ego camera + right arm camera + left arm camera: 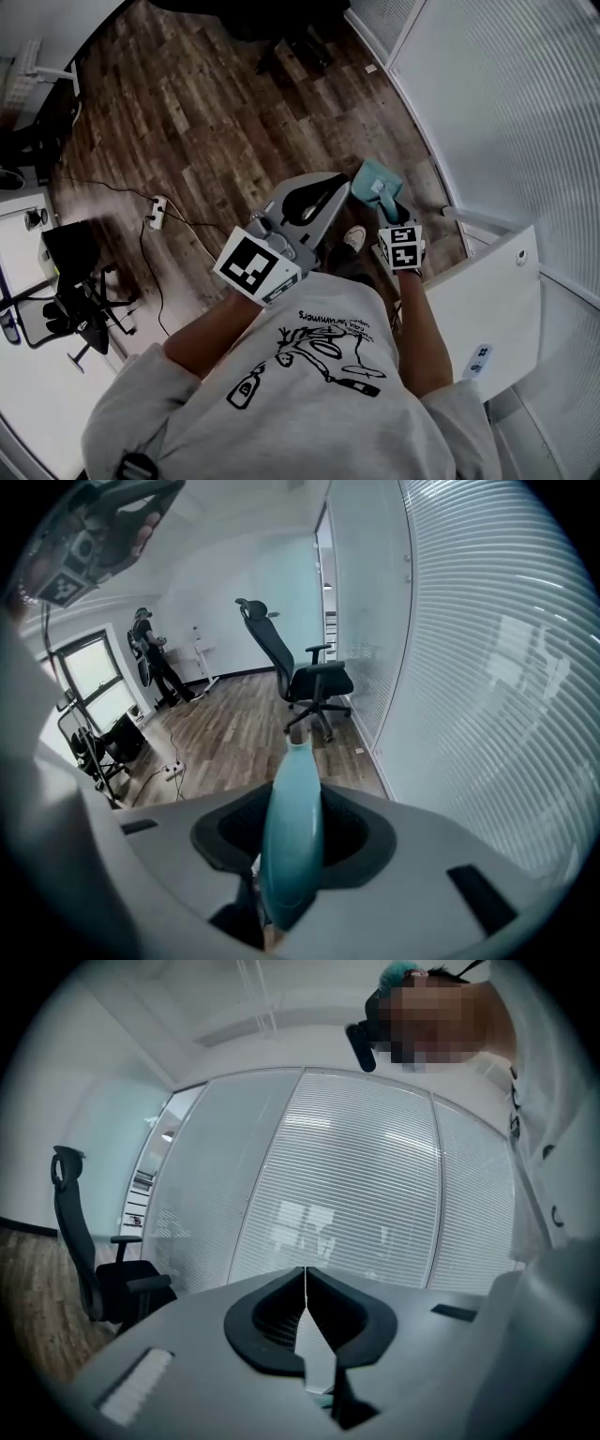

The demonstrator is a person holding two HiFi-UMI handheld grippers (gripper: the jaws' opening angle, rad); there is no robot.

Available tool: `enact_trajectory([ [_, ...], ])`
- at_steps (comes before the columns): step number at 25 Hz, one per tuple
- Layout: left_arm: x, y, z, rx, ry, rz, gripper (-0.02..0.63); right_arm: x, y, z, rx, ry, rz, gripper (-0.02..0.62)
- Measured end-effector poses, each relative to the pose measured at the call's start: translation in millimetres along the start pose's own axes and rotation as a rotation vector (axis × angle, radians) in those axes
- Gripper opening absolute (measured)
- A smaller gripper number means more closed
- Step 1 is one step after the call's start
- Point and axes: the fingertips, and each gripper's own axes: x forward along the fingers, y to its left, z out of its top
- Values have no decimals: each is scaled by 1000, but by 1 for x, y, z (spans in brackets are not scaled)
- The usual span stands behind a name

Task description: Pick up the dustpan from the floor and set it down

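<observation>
Right gripper view alone shows tongs (292, 803) — clamping dustpan (291, 855).

Wood floor (216, 103). L gripper (337, 186) & R gripper (387, 208) side by side, ahead of grey sweatshirt (309, 394). Teal dustpan (375, 180) at R gripper tip, nr floor's right edge by glass wall (506, 112). Power strip (157, 212) w/ cable mid-floor; black chair (80, 300) at left edge.

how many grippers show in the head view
2. The left gripper is at centre, jaws together and empty; the right gripper is just right of it, shut on the teal dustpan. None looks hidden.
</observation>
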Motion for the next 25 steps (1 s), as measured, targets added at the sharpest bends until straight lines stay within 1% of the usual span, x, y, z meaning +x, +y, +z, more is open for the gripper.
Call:
enact_trajectory([
  [5, 1, -1, 16, 16, -16, 5, 5, -31, -7, 35, 16, -56, -14, 115],
  [12, 0, -7, 29, 34, -28, 6, 5, -75, -10, 87, 2, -126, -12, 115],
  [19, 2, -14, 40, 47, -38, 6, 5, -117, -8, 131, -45, -179, -7, 115],
  [25, 4, -14, 51, 45, -53, 8, 5, -160, 5, 173, -95, -228, 4, 115],
])
